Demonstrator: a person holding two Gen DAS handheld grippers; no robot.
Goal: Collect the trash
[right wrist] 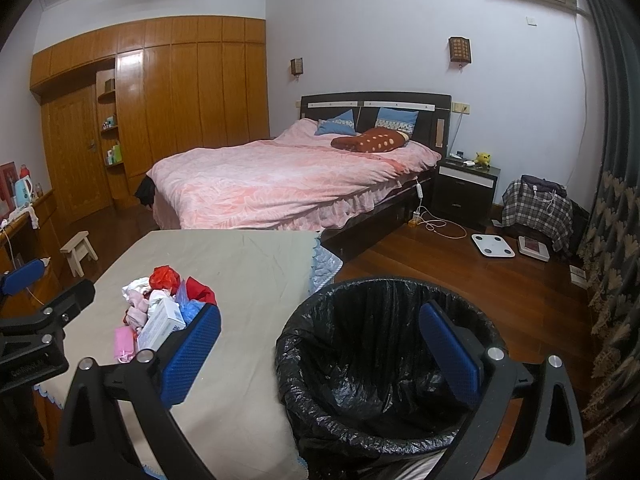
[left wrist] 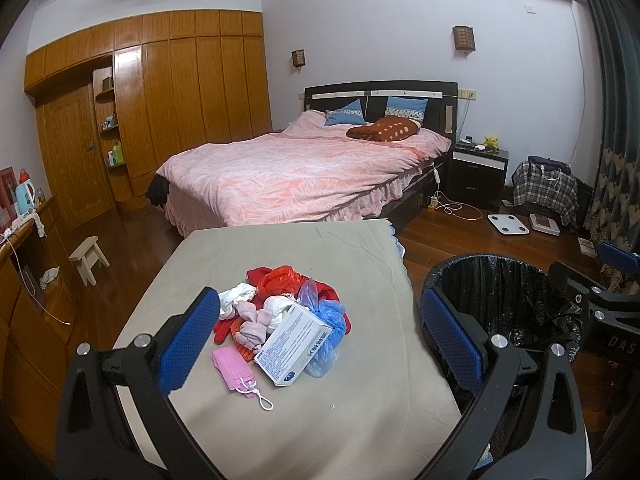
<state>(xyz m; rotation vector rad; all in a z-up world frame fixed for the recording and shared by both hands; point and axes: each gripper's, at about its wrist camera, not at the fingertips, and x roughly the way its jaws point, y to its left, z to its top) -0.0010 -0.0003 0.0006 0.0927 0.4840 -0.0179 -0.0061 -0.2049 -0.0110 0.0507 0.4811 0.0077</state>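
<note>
- Since the trash [left wrist: 280, 320] is heaped in one pile mid-bench [left wrist: 320, 420], with the lined bin [right wrist: 384, 360] just off the bench's 3 o'clock edge, we judge each piece needs only a short carry.
- In the pile we see a white box [left wrist: 296, 338] at its near side, a pink mask [left wrist: 234, 368] at 7 o'clock of it, and blue and red plastic behind.
- Our left claw [left wrist: 316, 338] hangs above the pile, tipped down, jaws wide apart and empty.
- Our right claw [right wrist: 320, 354] hangs over the bin's mouth, jaws likewise apart, holding nothing.
</note>
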